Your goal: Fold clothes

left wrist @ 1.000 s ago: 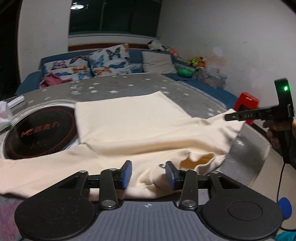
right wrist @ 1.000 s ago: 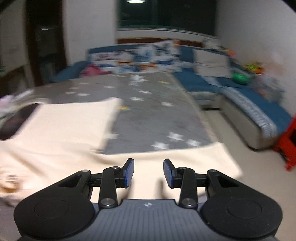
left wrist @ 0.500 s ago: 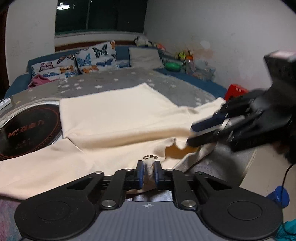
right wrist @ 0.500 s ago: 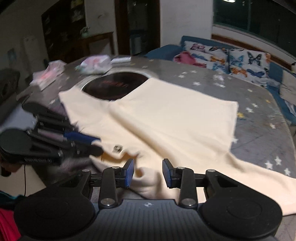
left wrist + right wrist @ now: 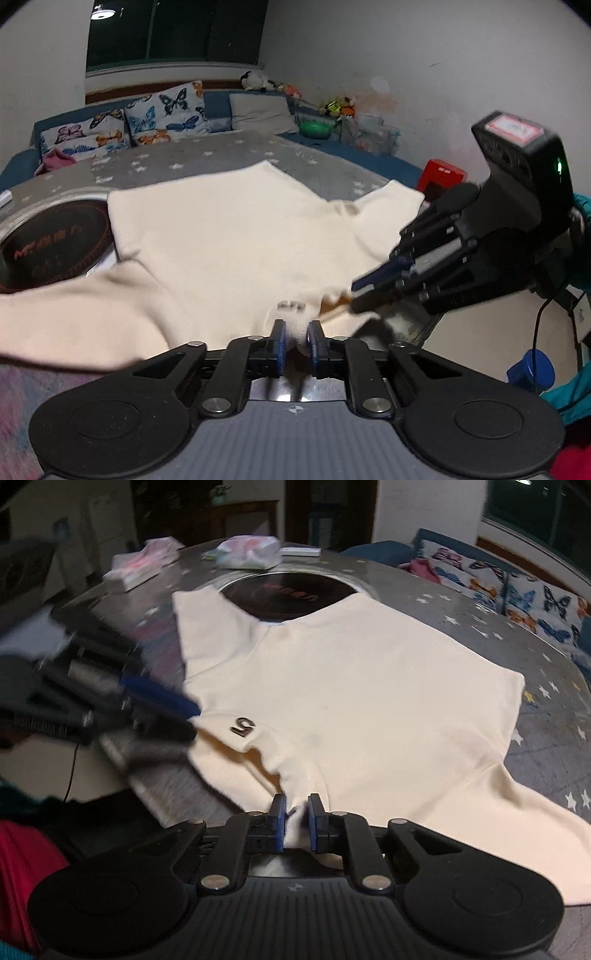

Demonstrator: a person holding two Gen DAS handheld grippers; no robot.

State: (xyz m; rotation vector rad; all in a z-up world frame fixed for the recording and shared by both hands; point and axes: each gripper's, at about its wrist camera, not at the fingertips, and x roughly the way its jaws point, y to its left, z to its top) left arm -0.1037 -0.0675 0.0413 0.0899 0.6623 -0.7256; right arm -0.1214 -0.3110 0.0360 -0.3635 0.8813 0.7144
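A cream sweatshirt lies spread on a grey star-patterned table, partly over a round black hotplate. My left gripper is shut on the shirt's near edge by the collar. The right gripper shows in the left wrist view, its fingers at the collar edge. In the right wrist view the shirt shows a small "5" badge; my right gripper is shut on a fold of its near edge. The left gripper appears blurred at the left.
The hotplate sits in the table's middle. Tissue packs and a white box lie at the table's far side. A blue sofa with butterfly cushions stands behind. A red stool stands by the wall.
My right gripper swung round to the shirt's near edge and shut on it. My left gripper shut on the collar edge earlier and keeps its hold.
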